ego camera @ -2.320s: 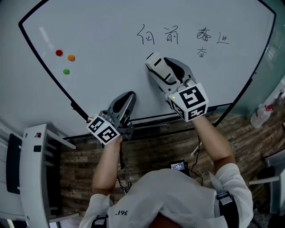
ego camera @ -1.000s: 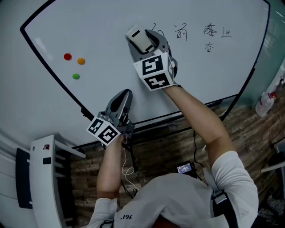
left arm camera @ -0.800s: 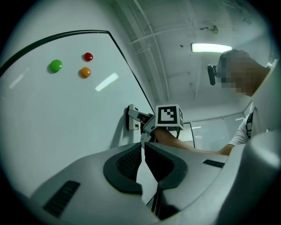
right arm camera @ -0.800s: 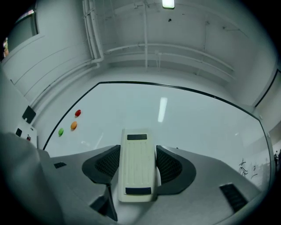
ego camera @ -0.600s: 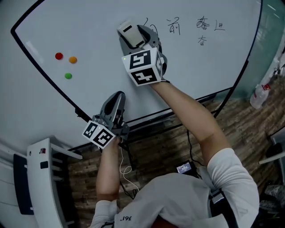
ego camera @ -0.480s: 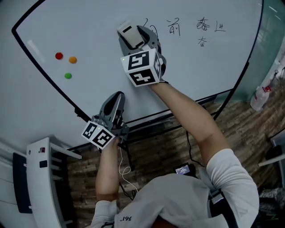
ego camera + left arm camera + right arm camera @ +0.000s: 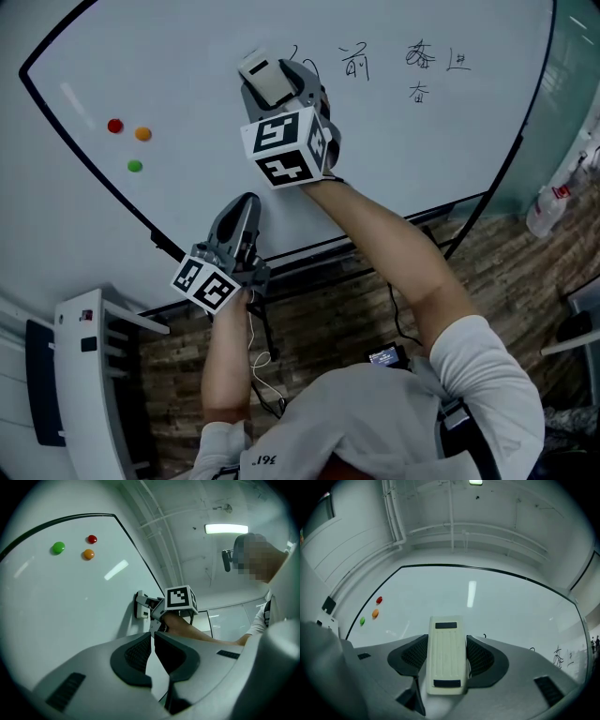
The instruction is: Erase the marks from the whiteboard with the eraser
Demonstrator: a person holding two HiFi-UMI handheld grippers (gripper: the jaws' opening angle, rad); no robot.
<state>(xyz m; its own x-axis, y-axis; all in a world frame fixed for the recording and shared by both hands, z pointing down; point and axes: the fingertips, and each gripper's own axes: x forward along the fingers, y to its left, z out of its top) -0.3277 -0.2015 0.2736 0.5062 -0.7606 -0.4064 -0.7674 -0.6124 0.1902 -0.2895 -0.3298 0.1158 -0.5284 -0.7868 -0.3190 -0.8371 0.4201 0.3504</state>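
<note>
The eraser (image 7: 265, 79) has climbed from below the marks (image 7: 357, 63) to the left end of their row, where it now covers the first character, with only a stray stroke showing just beside its upper corner. It lies lengthwise in the right gripper (image 7: 281, 86), whose jaws are clamped on its long sides. Its ribbed plastic back faces the gripper's camera and its wiping face appears to lie against the whiteboard (image 7: 187, 56), a hold that seems meant to press the pad flat and sweep it rightward along the writing. To the right of the eraser the remaining characters stand untouched, so the wiping looks barely begun. The left gripper (image 7: 239, 220), jaws together on nothing, hangs well below and left of the marks near the board's lower frame, apparently parked clear of the stroke. Three magnets (image 7: 142, 134), red, orange and green, sit far to the left of the marks, out of the eraser's likely path
</note>
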